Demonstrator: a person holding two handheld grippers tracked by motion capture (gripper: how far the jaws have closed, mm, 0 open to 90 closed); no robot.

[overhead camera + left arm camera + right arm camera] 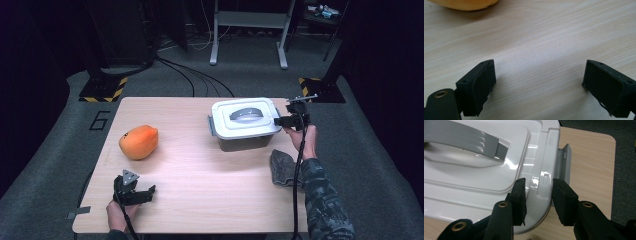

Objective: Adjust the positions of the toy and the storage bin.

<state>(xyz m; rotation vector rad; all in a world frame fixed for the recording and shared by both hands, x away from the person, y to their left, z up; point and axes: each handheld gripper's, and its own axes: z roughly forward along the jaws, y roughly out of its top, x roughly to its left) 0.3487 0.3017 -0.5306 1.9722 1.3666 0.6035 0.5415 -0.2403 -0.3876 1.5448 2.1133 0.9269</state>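
The right gripper [283, 120] is working at the right end of the box [246, 141], which is sitting on the far right part of the table [200, 185] with its white lid [244, 118] still on. In the right gripper view the jaws are standing narrow, straddling the raised rim of the lid [486, 170] beside the grey latch [563, 161]; the left pad is lying over the lid top and the right pad just off its edge, and whether the pads are actually pressing on the rim I cannot tell, since a little gap seems to be showing on each side. The latch on this end is looking flipped outward, so the unclasping here is probably done, and the lifting of the lid is what is being set up. The latch on the other end [212, 126] is too small to read. The left gripper [146, 193] is resting near the front left of the table, its jaws spread wide over bare wood and holding nothing. An orange fruit [139, 142] is lying ahead of it, well apart from the box, and a grey cloth [283, 167] is lying just in front of the box's right corner. Opening the box and anything to do with the fruit are still waiting.
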